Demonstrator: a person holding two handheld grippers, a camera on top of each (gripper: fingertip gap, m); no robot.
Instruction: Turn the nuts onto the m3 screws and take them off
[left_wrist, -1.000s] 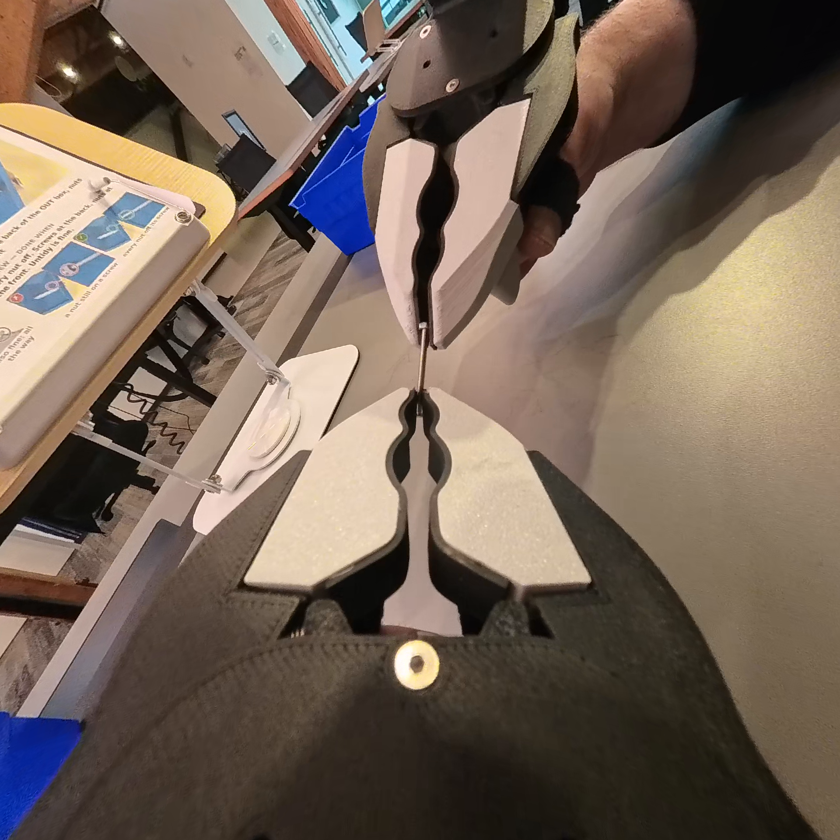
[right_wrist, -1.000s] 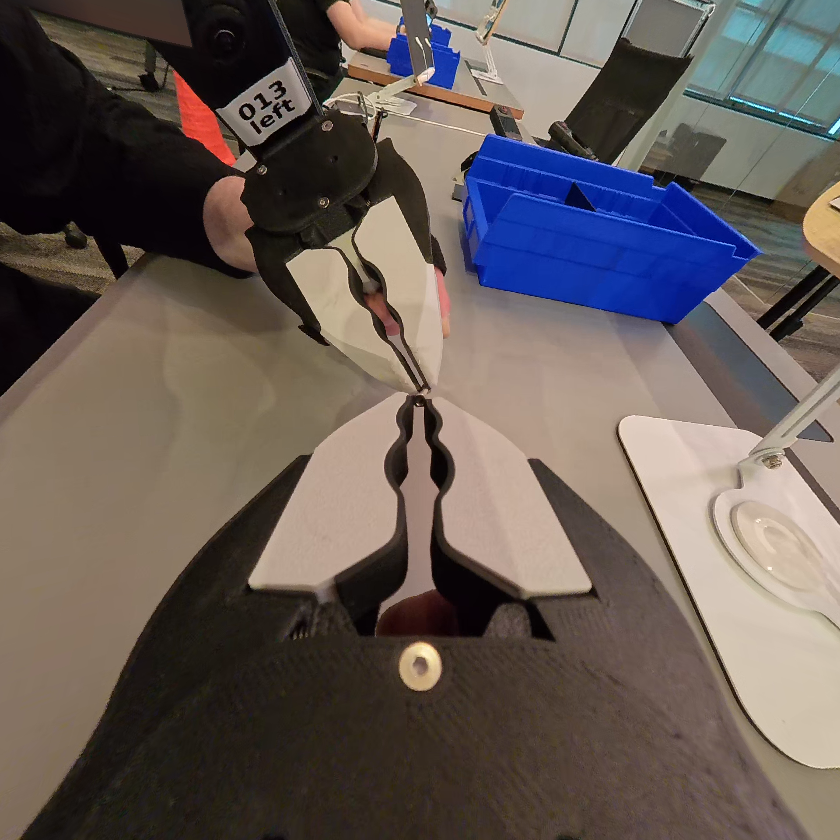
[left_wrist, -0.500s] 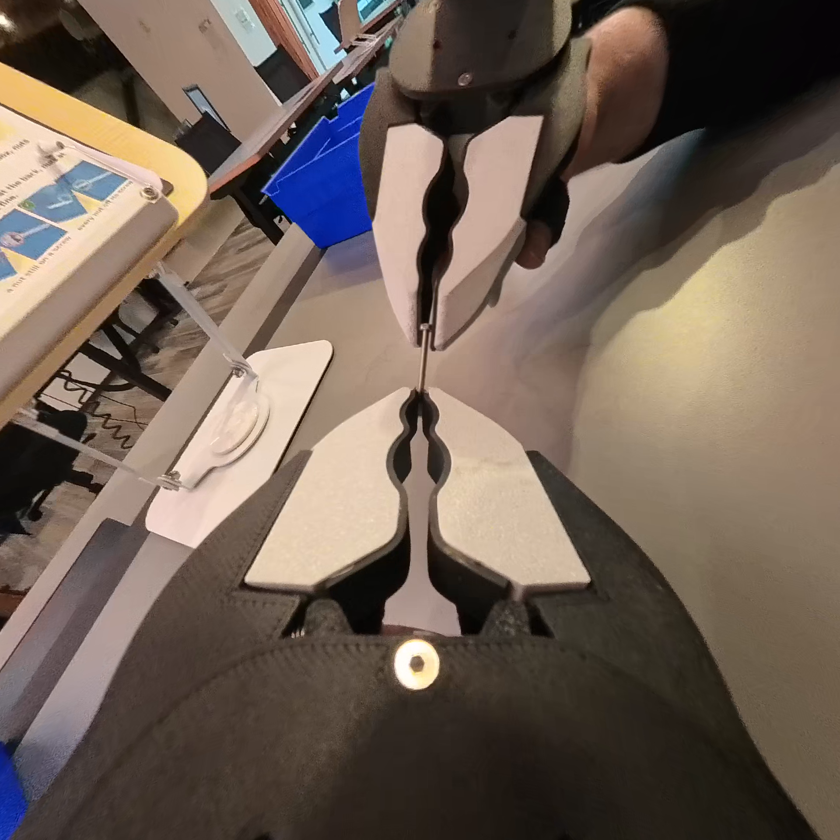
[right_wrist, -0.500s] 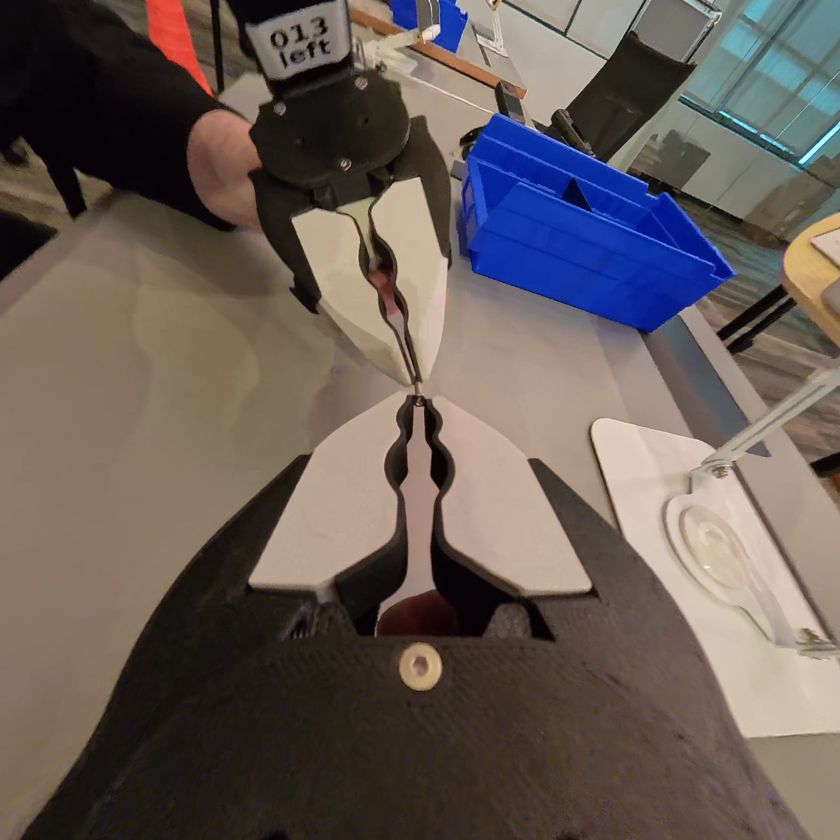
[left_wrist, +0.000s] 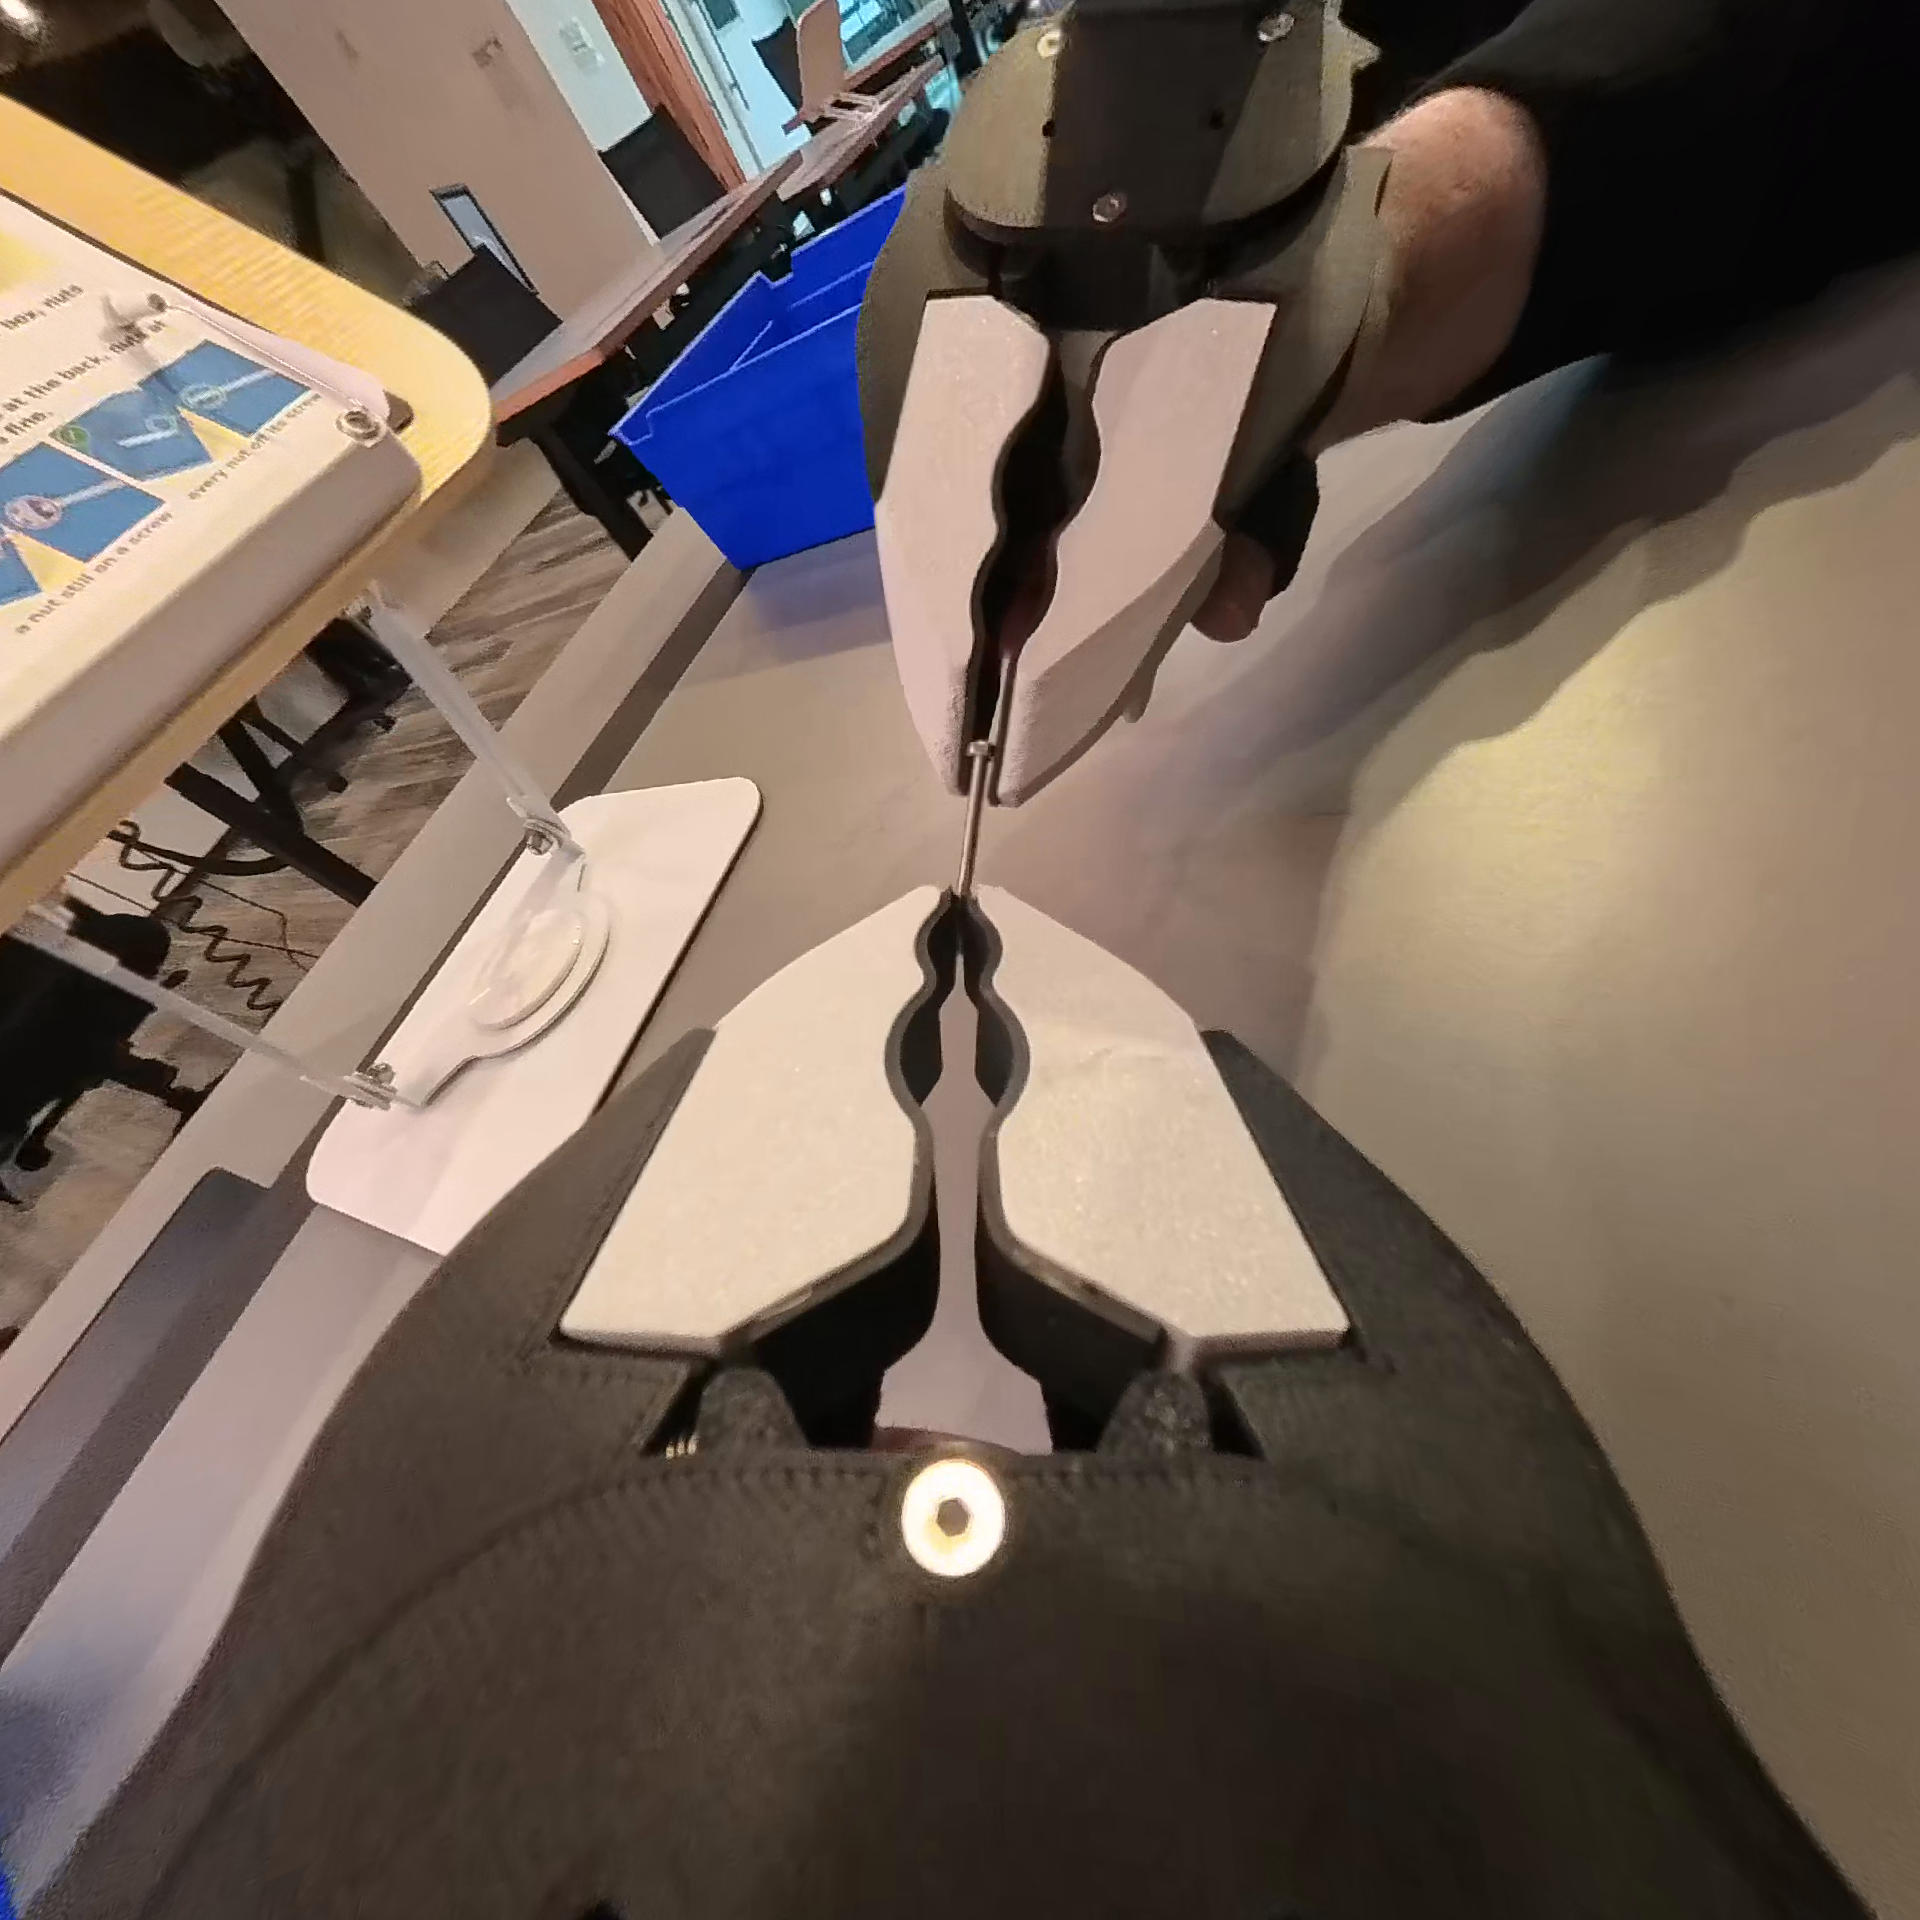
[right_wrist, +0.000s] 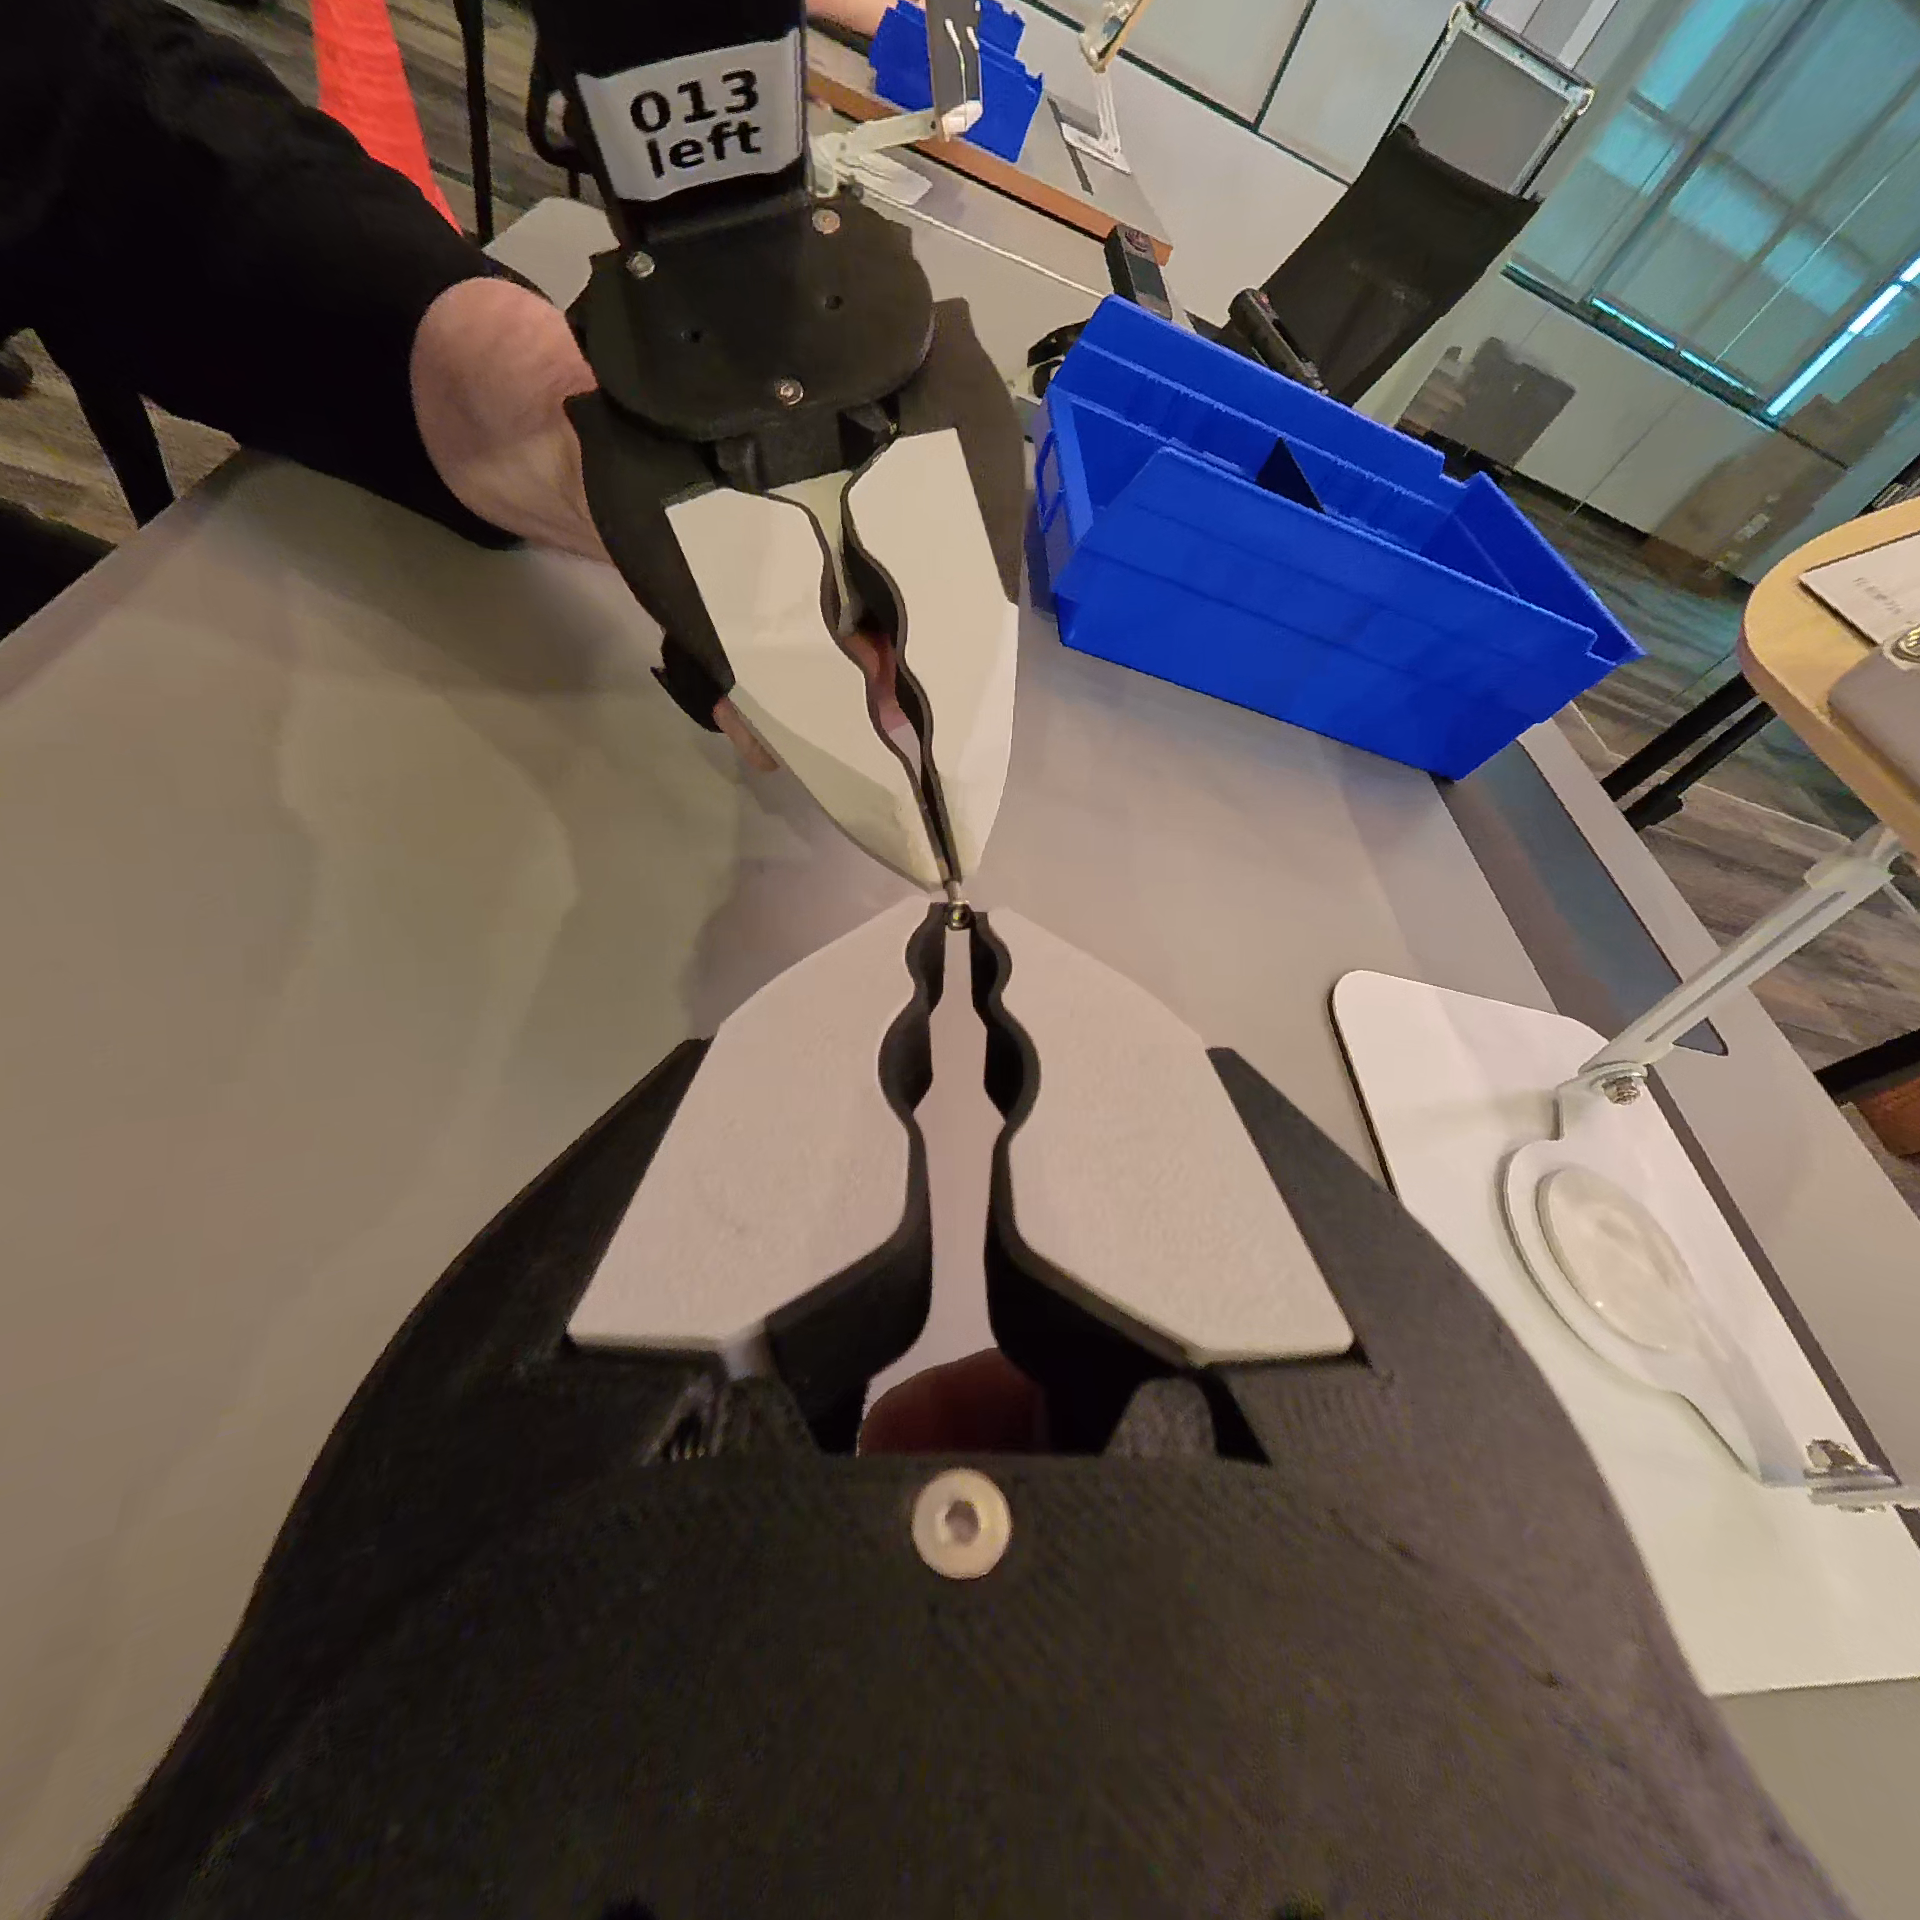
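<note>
Gripping a thin screw between them, our two tools meet tip to tip above the grey tabletop. Our left tool is pinched closed on one end of the shaft; our right tool is closed on the other end, where a small nut seems to sit, though it is too small to be sure.

Slipping is the main risk. Both holds are at the very fingertips, so a slight twist off the shaft's line could bend the grip loose, cross the thread, or flick screw or nut down onto the tabletop, where such small parts would roll away. Squeezing less while turning would do the same.

Room is fair. Bare tabletop lies under and beside the tools. A blue bin stands near, beyond the tips, a white mat with a clear stand lies off to one side by the tabletop's edge, and a second table overhangs there.
</note>
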